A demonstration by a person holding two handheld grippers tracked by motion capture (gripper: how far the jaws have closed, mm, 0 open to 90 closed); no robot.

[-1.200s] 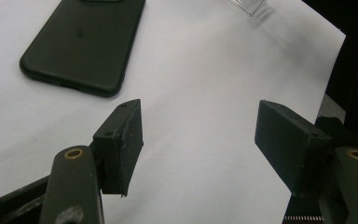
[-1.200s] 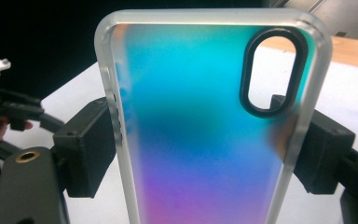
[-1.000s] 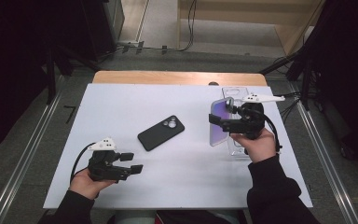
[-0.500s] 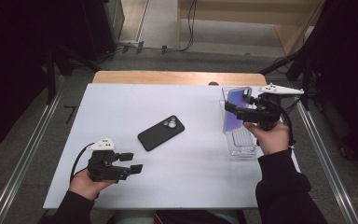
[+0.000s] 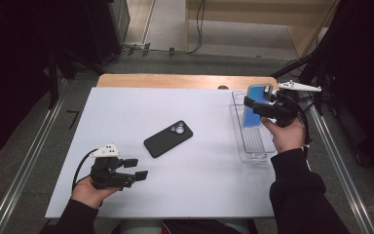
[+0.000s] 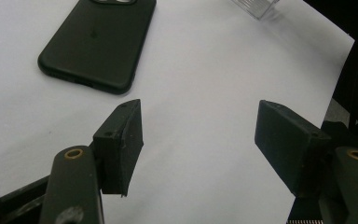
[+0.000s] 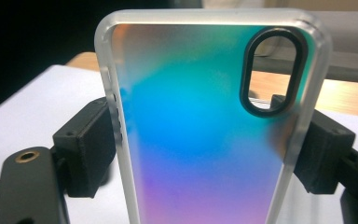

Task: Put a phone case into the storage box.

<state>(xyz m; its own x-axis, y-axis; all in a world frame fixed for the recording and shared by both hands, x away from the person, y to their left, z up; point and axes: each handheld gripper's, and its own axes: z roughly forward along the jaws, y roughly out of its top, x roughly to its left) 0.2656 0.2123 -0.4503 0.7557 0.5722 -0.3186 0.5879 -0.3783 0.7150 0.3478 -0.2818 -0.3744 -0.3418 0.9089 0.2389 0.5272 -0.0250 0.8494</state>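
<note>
My right gripper [image 5: 258, 108] is clamped on the case [image 5: 254, 105], an empty phone case with a frosted rim and a back that runs from teal through blue to purple. In the right gripper view the two jaws press on its long edges, one from each side, and the case [image 7: 205, 135] stands upright between them with its oval camera cutout at the top right. In the high view I hold it above the far end of the tray [image 5: 253, 151], a clear, narrow box that sits along the right edge of the table [image 5: 195, 190]; the case is lifted off the tray, not resting in it. My right hand [image 5: 286, 135] comes up from the near side over the tray's right wall. My left gripper [image 5: 135, 174] stands apart with nothing between the jaws, low over the near left part of the white table, held in my left hand [image 5: 90, 190]. In the left gripper view its jaws frame bare table, and the phone [image 6: 98, 44] lies just beyond them to the upper left. That phone [image 5: 168, 138] is dark, lies flat with its camera side up at the middle of the table, slanted, and is well apart from both the tray and the case.
</note>
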